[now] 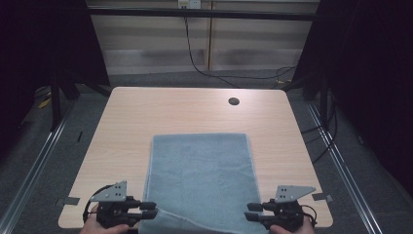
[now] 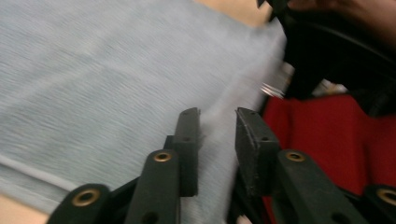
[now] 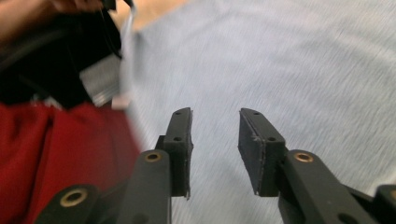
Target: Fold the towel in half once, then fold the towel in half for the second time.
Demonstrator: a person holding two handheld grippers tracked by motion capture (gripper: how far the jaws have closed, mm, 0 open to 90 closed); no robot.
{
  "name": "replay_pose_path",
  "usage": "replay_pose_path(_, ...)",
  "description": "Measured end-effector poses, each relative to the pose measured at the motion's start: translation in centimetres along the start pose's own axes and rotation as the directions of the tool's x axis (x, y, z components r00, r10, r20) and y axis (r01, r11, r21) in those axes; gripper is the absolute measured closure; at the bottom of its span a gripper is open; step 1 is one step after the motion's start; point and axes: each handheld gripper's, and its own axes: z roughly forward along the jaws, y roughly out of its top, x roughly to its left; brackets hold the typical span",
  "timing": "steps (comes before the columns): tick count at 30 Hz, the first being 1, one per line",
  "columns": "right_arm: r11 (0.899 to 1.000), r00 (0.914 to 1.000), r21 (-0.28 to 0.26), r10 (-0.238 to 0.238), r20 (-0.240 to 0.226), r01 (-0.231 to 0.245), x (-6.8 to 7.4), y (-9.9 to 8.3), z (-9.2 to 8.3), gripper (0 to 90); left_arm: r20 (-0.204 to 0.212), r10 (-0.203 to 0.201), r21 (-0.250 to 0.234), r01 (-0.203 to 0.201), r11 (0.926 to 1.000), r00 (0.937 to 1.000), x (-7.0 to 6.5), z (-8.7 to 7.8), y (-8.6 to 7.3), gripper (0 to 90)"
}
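Hovering spread at the towel's (image 1: 202, 180) near corners, left gripper (image 1: 149, 210) and right gripper (image 1: 253, 211) should pinch both evenly before lifting.

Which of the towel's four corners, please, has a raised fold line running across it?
The near-left corner of the grey towel, beside the left gripper; a pale crease crosses it, while the other three corners lie flat.

Far half of table (image 1: 146, 109) bare, open to pass | towel (image 1: 202, 170) flat mid-table, low enough to cross | side strips of wood free (narrow) | cable hole (image 1: 234, 101) near far edge | dark frame posts (image 1: 55, 97) flanking outside
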Motion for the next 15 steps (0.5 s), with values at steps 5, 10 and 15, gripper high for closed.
replay_pose_path(5,1.0,0.9983,0.004,0.022,0.054,-0.023,-2.9,1.9,2.4,61.6,-0.121,-0.056,0.008,0.057,0.9983,0.9911,4.0,1.5,1.4,59.6)
replay_pose_path(10,0.997,0.9905,0.078,0.008,0.138,-0.018,-5.9,3.9,5.7,57.9,-0.217,-0.073,0.04,0.084,0.9957,0.9734,7.5,3.4,2.8,53.3)
replay_pose_path(15,0.995,0.9817,0.096,0.009,0.19,-0.028,-7.9,5.2,8.4,56.1,-0.307,-0.076,0.066,0.1,0.9928,0.9486,9.7,4.9,3.0,51.6)
